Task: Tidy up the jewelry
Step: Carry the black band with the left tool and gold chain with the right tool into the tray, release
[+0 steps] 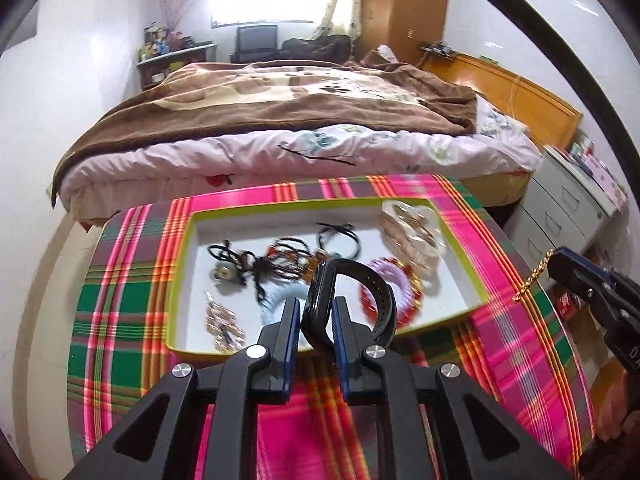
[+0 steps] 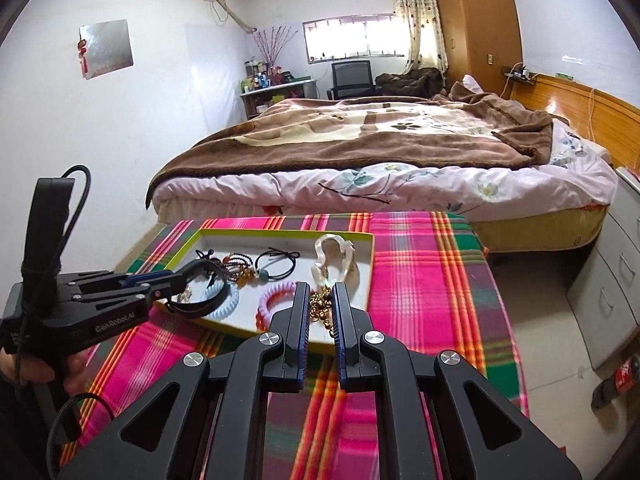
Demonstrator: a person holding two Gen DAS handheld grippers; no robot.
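A green-rimmed white tray on a plaid-covered table holds hair ties, bracelets and clips. My left gripper is shut on a black wristband and holds it above the tray's near edge; it also shows in the right wrist view. My right gripper is shut on a gold chain over the tray's near right part. In the left wrist view the gold chain hangs from the right gripper's fingertips beyond the tray's right rim.
In the tray lie a pale blue coil tie, a pink coil tie, a black hair tie and a pearly claw clip. A bed stands behind the table. White drawers stand at the right.
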